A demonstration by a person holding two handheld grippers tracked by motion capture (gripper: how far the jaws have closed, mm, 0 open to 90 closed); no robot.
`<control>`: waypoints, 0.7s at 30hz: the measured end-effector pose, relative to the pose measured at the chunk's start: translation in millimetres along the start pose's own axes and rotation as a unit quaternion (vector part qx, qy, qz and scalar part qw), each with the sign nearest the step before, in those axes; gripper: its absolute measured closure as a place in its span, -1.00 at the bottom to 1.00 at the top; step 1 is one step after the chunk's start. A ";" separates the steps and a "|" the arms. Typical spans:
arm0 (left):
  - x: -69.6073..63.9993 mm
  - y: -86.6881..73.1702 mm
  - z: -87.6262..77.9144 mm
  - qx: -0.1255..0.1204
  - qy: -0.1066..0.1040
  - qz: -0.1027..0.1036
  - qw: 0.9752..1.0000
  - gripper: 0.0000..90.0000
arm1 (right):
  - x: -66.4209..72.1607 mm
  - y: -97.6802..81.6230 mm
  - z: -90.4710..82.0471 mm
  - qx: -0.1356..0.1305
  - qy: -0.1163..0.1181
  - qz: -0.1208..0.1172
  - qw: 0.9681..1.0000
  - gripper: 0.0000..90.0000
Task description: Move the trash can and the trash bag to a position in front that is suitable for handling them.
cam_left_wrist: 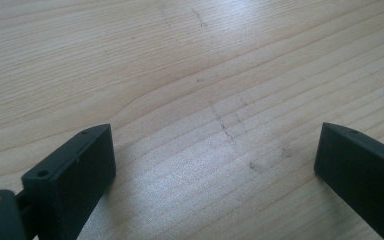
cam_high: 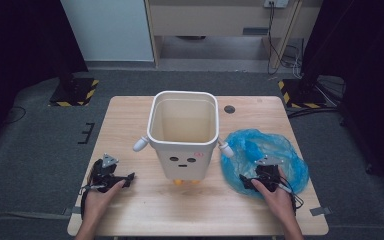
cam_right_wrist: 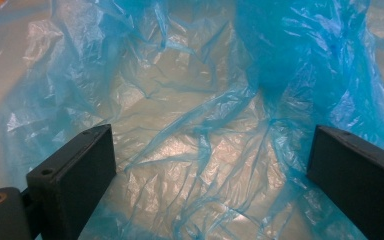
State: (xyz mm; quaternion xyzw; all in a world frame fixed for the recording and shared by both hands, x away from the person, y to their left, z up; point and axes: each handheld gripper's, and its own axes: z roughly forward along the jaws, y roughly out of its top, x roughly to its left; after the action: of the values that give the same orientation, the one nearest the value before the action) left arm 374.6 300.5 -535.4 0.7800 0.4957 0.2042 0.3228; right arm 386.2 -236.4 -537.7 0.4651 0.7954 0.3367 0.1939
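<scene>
Hovering over the blue bag (cam_right_wrist: 200, 125), your right hand-held gripper (cam_right_wrist: 210, 165) gapes wide and empty; the left hand-held gripper (cam_left_wrist: 215, 160) likewise over bare surface (cam_left_wrist: 180, 75).

The right hand-held gripper (cam_high: 265, 176) is covering part of the blue plastic bag (cam_high: 280, 150), whose far edges are running off the right gripper view. The white bin (cam_high: 182, 132) is hiding the worktop (cam_high: 130, 120) behind it.

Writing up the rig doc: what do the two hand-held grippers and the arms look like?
Both are black. The left hand-held gripper and right hand-held gripper each carry a grey three-cornered plate on top and trail a thin dark cable. Their jaws are flat, blocky black pads with small holes on the top face. The forearms are bare, with no sleeves in view.
</scene>
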 end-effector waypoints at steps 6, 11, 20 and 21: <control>-0.1 0.0 -0.3 0.001 0.001 0.000 1.000 -0.95 | 0.5 -0.2 -0.1 0.000 -0.001 0.002 1.000 -0.88; -0.9 -1.2 -1.8 -0.001 -0.006 0.001 1.000 -0.95 | 0.7 -0.3 -0.2 0.000 -0.002 0.003 1.000 -0.88; -4.8 8.1 -4.8 -0.004 -0.040 0.027 0.999 -0.89 | 0.9 -0.4 -0.6 0.000 -0.003 0.004 1.000 -0.88; -3.9 11.9 -5.4 -0.009 -0.047 0.031 0.998 -0.89 | 1.0 -0.5 -0.5 0.000 -0.003 0.004 1.000 -0.88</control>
State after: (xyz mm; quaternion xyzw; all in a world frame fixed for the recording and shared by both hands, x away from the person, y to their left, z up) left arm 377.2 295.1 -523.2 0.8007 0.4541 0.1815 0.3461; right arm 385.1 -236.0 -537.6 0.4691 0.7931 0.3360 0.1949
